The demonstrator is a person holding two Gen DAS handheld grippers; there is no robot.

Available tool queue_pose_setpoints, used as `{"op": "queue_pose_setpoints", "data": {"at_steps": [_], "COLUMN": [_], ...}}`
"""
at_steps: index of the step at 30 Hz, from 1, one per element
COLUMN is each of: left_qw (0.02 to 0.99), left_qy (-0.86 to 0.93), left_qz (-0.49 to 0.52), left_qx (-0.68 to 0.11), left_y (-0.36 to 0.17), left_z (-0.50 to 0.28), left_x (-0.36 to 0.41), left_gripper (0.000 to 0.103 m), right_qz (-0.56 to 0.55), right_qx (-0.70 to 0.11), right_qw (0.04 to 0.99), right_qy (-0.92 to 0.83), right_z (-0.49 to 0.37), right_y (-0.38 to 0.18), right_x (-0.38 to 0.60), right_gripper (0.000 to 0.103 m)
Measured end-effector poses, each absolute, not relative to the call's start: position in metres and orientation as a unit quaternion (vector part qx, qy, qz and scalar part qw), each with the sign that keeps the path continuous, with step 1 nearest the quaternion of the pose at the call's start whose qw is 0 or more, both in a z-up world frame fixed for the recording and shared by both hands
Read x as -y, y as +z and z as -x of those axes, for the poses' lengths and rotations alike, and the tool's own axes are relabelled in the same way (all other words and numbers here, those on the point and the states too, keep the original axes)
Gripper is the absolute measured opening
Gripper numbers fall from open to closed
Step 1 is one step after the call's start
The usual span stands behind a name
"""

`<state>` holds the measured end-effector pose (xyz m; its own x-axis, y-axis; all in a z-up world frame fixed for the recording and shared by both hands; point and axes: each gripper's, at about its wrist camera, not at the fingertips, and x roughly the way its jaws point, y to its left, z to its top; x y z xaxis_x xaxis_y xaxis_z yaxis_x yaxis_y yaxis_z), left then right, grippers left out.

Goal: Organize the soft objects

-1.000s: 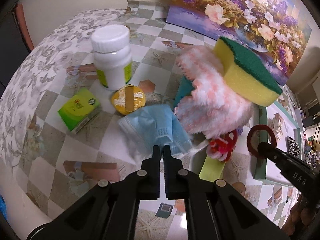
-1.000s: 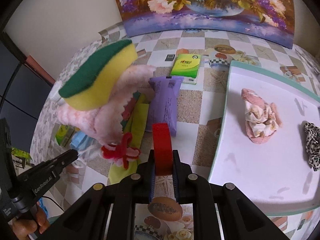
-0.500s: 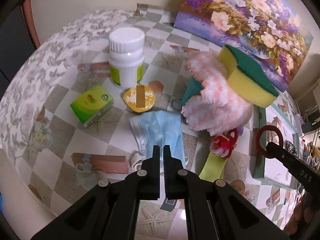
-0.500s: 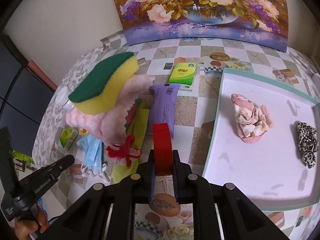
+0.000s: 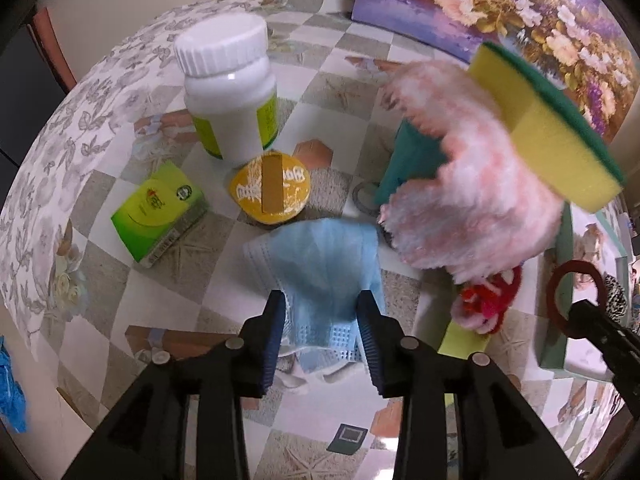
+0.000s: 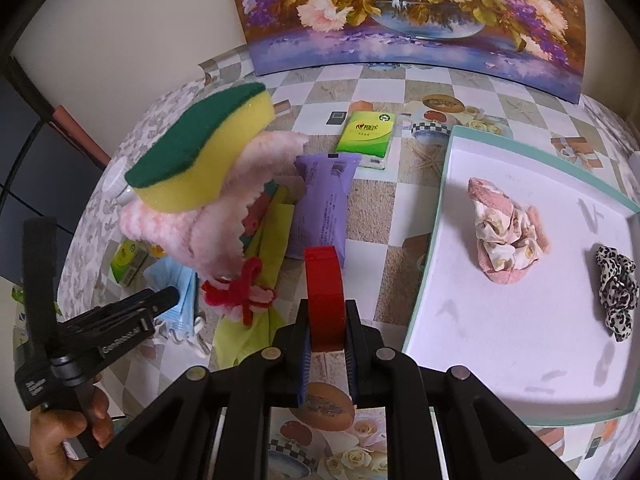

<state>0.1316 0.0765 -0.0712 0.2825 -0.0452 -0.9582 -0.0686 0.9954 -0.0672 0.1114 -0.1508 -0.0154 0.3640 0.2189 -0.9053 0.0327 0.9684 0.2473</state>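
— Where's your left gripper (image 5: pixel 322 312) right now?

— Over the blue face mask (image 5: pixel 324 264), pointing steeply down. Its jaws are opening, and the mask's near edge sits between the fingers, not pinched yet. I judge I'm spreading them to straddle the folded cloth.

— And the right?

— My right gripper (image 6: pixel 325 334) is clamped on a red band (image 6: pixel 323 280), held upright above the tablecloth just beside the white tray (image 6: pixel 432 280), ready to go in, I'd guess.

— What's in the tray?

— A floral scrunchie (image 6: pixel 506 232) and a leopard scrunchie (image 6: pixel 616 290), well apart.

— The rest?

— The sponge (image 6: pixel 200 152) rests on a pink fluffy cloth (image 6: pixel 216 236), piled near the mask. The bottle (image 5: pixel 230 88) and yellow tin (image 5: pixel 270 188) are hard, so I leave them.
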Motion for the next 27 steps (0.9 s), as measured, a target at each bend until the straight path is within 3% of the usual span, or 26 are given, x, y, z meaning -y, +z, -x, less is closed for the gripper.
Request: {"op": "queue_pose_setpoints", "data": {"at_steps": [13,18,27], "left_qw": [0.796,0.8,0.815], "left_qy": [0.008,0.014,0.009], "left_qz": [0.014,0.02,0.071], "left_qx": [-0.605,-0.6,-0.576], "left_y": [-0.088,-0.086,-0.066], "left_z": [-0.134,-0.129,-0.116], "left_x": [-0.059,-0.061,-0.079], "left_gripper": [0.044,0.013,0.009], "right_qz": [-0.103,-0.102,-0.101], "right_qx": [-0.57,-0.57,-0.569], "right_qw": [0.814,0.813,0.814], "right_qy": [0.056,0.056,0.055], "right_z": [-0.113,-0.113,-0.113], "right_y": [-0.021,-0.021,-0.021], "right_x": [0.15,0.15,0.15], "right_gripper": [0.015,0.015,0.015]}}
